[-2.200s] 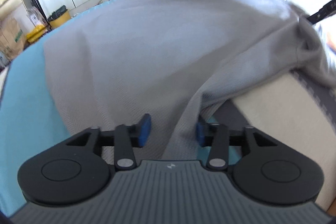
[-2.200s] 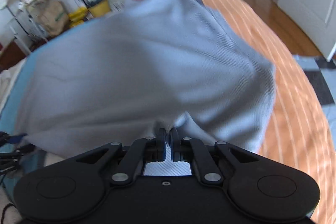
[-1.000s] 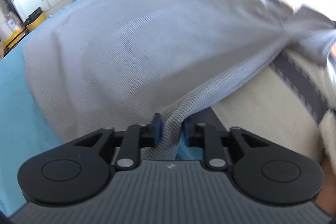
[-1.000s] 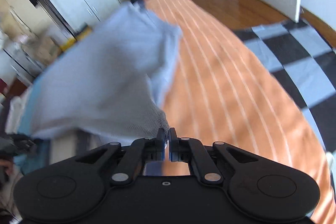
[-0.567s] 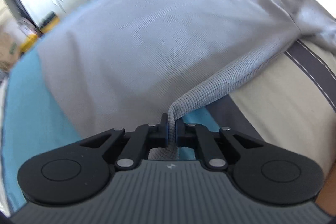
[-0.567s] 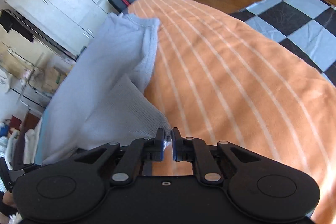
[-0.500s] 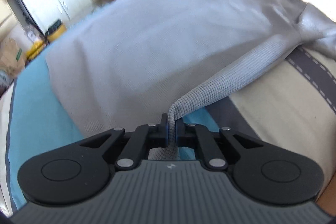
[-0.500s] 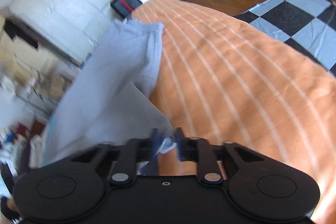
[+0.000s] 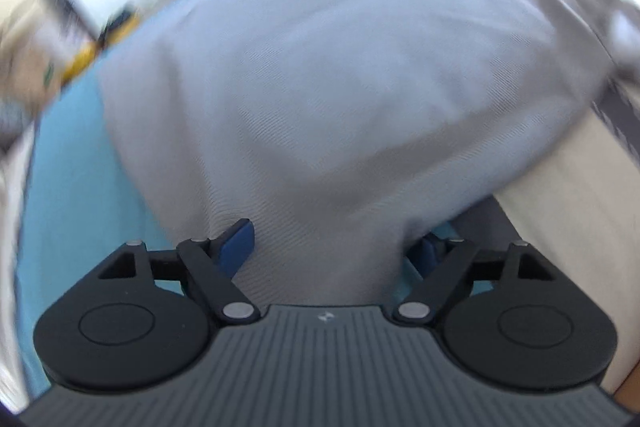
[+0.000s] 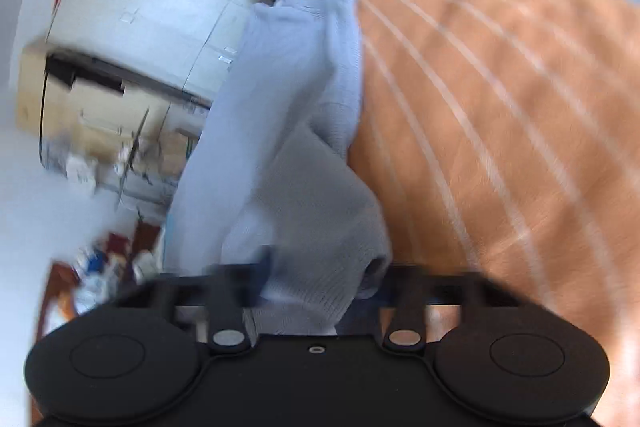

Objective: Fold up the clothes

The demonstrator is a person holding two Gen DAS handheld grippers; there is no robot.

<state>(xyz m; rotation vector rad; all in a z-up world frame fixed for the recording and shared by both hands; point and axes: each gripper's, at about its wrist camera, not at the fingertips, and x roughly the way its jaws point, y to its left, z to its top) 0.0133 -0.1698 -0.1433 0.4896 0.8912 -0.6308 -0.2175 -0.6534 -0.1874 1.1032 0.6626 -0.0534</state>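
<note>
Fold only partly made, by the look of things; grey garment (image 9: 340, 87) spread wide across the bed, lying over a blue cover (image 9: 68, 187) at nine o'clock and a cream striped cover (image 9: 560, 227) at three o'clock; near hem draped down toward six o'clock between the spread fingers of the left claw (image 9: 336, 247); left claw opening, blue pads standing clear of the cloth on either side, so released rather than gripping.

From the right side, same garment (image 10: 280, 107) seen doubled along its edge beside the orange striped blanket (image 10: 500, 107), running from twelve o'clock down to six o'clock; ribbed cuff or corner (image 10: 320, 259) bunched at six o'clock between the fingers of the right claw (image 10: 320, 283); right claw closing, fingers looking apart in a blurred view, cloth between them yet not plainly pinched.

Still to do, judging from the lie of it: sleeves brought in, body halved, wrinkles smoothed.

Fabric soft, fine-ribbed knit, pale grey, limp, slightly rumpled.
</note>
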